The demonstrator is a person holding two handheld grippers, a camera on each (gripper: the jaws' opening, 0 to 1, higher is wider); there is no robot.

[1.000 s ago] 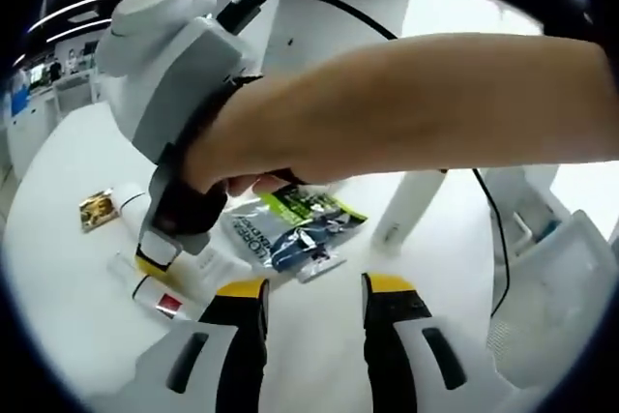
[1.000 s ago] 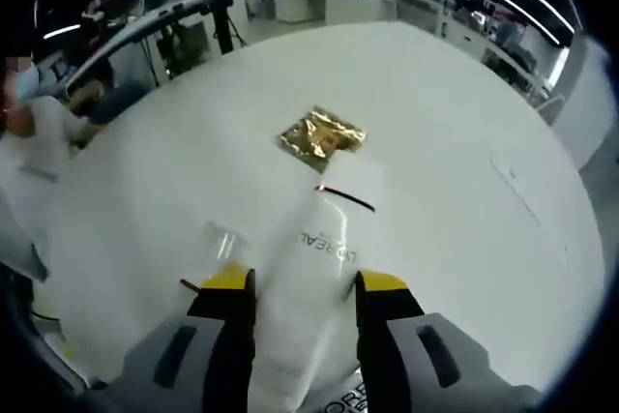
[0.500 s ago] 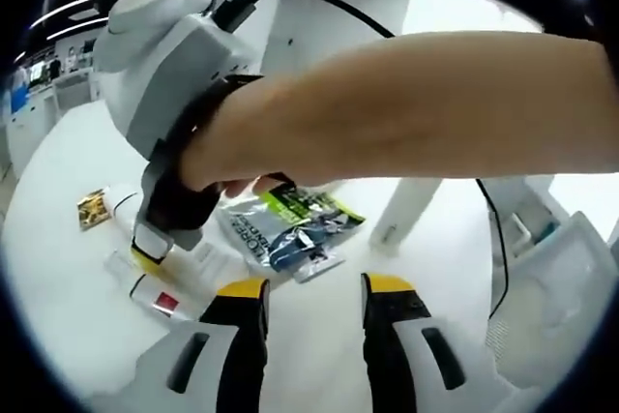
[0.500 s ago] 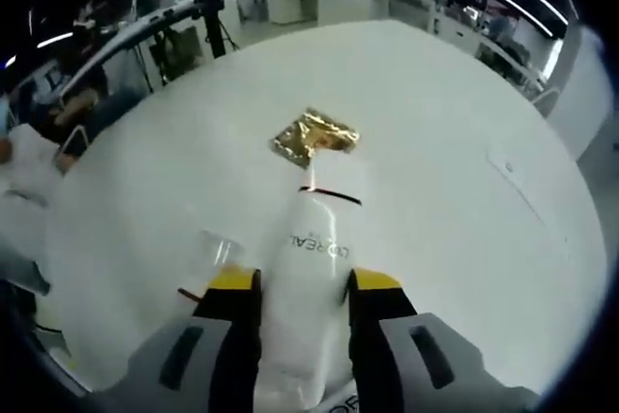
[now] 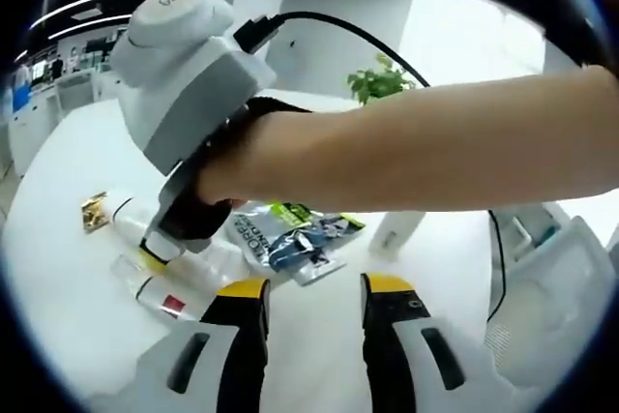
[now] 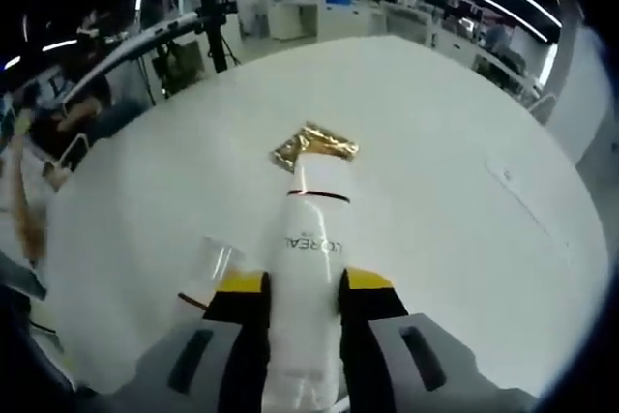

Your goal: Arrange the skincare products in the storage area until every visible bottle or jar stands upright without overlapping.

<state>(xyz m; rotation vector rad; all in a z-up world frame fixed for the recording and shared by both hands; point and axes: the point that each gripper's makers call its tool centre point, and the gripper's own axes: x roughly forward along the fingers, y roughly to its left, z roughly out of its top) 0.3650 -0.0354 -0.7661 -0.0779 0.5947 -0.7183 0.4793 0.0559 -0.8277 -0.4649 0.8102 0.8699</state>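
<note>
Right tongs [image 6: 302,282] pinching smooth white tube [image 6: 308,268] (crinkled gold sachet [image 6: 311,145] beyond); left tongs [image 5: 314,289] spread.

Both views low over white table [image 6: 464,171]

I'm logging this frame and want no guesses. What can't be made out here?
- Right gripper view: the white tube's lower end, hidden between the right claw tips.
- Left gripper view: the items beside the foil pouches, partly covered by the person's hand.
- Right gripper view: the gold sachet's print, too small to read.
- Left gripper view: the left claw holds nothing.
</note>
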